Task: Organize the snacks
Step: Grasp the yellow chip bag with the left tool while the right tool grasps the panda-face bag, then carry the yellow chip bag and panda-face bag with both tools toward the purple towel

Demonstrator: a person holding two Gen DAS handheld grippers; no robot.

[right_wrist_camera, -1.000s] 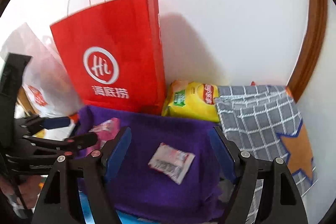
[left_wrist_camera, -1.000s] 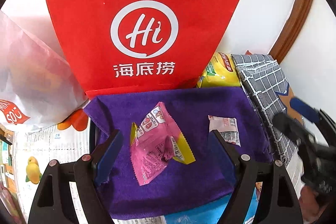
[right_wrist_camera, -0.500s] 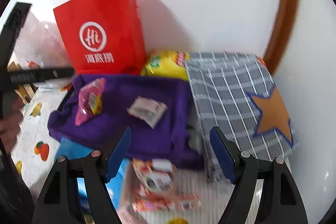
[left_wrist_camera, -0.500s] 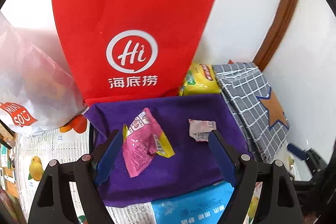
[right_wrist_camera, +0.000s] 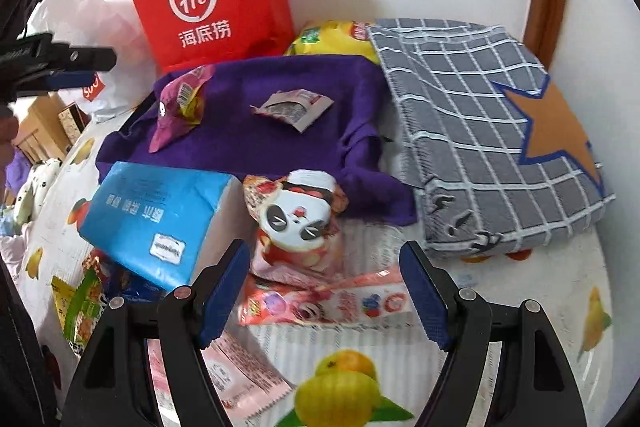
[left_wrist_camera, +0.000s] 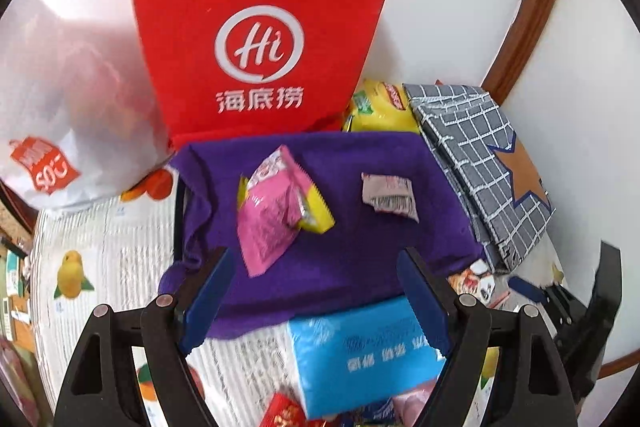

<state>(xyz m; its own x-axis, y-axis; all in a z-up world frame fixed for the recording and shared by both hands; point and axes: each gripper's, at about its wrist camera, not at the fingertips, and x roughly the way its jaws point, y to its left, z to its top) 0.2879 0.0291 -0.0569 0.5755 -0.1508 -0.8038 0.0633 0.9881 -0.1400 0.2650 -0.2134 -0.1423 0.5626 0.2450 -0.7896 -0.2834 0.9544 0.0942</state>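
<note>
Since a second ago your right tool (right_wrist_camera: 320, 291) has dropped from over the purple cloth (right_wrist_camera: 256, 139) to the loose packets in front of it, and your left tool (left_wrist_camera: 312, 291) has drawn back from the cloth. Two snacks already lie on that cloth: a pink-and-yellow packet (left_wrist_camera: 276, 215) toward its left and a small pale sachet (left_wrist_camera: 390, 197) to the right of it, apart from each other. By the look of it you are between placements, going for the next snack. The panda-face packet (right_wrist_camera: 298, 223) stands just ahead of the right tool's jaws, with a flat pink strawberry packet (right_wrist_camera: 324, 303) lying between them; both tools are spread apart and hold nothing. For the next move, pick one packet, come down square over it and close without catching its neighbour or the blue tissue pack (right_wrist_camera: 156, 215) touching the panda packet's left side. Only the right view shows these waiting snacks clearly, plus more wrappers at lower left on the fruit-print counter (right_wrist_camera: 520, 307); the left view gives the plainer look at the cloth and the red paper bag (left_wrist_camera: 260, 27) behind it.
</note>
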